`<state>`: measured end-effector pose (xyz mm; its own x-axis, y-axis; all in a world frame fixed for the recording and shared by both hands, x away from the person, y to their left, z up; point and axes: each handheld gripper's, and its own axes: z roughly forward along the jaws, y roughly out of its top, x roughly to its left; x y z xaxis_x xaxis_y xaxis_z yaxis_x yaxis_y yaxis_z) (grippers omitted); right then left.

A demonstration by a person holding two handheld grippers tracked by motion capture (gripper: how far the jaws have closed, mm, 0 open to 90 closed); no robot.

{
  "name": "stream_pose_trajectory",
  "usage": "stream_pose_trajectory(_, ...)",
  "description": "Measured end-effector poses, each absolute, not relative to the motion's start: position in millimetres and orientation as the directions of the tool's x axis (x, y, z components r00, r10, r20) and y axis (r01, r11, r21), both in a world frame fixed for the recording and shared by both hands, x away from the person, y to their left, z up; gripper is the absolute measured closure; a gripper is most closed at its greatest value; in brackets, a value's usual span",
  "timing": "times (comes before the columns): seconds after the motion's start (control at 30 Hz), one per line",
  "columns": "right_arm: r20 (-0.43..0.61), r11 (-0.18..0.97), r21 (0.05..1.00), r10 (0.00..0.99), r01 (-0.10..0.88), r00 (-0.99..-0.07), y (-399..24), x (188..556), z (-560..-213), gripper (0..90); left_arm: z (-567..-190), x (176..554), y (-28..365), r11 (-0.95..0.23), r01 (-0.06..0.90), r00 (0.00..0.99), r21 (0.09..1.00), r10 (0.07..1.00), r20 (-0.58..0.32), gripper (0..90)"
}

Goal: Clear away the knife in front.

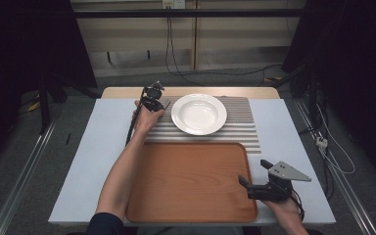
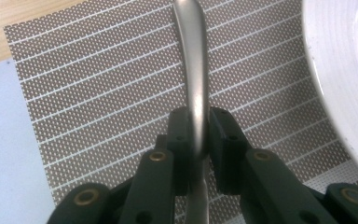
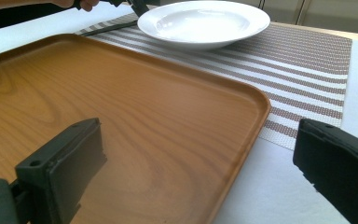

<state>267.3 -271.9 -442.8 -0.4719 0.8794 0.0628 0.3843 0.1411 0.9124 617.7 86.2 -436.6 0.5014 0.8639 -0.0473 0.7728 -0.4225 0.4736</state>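
My left gripper is shut on the handle of a metal utensil, which lies along a striped placemat; its head is out of frame. In the high view this gripper sits at the mat's far left corner, just left of a white deep plate. The plate's rim curves in at the right of the left gripper view. My right gripper stands open with nothing between its jaws, over the front right corner of a wooden tray. The right gripper view looks across the tray toward the plate.
The placemat lies behind the tray on a white tabletop. Bare white surface flanks the tray on both sides. A strip of wooden table edge runs along the far side. Cables hang beyond the table.
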Motion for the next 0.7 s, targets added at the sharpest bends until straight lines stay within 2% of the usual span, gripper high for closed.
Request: stream_pose_trajectory(0.7,0.061,0.142,0.911,0.882,0.387,-0.467,-272.0,267.5,-443.0,1.7,-430.7,614.7,87.7,-0.441,0.761,0.521,0.477,0.853,-0.042,80.3)
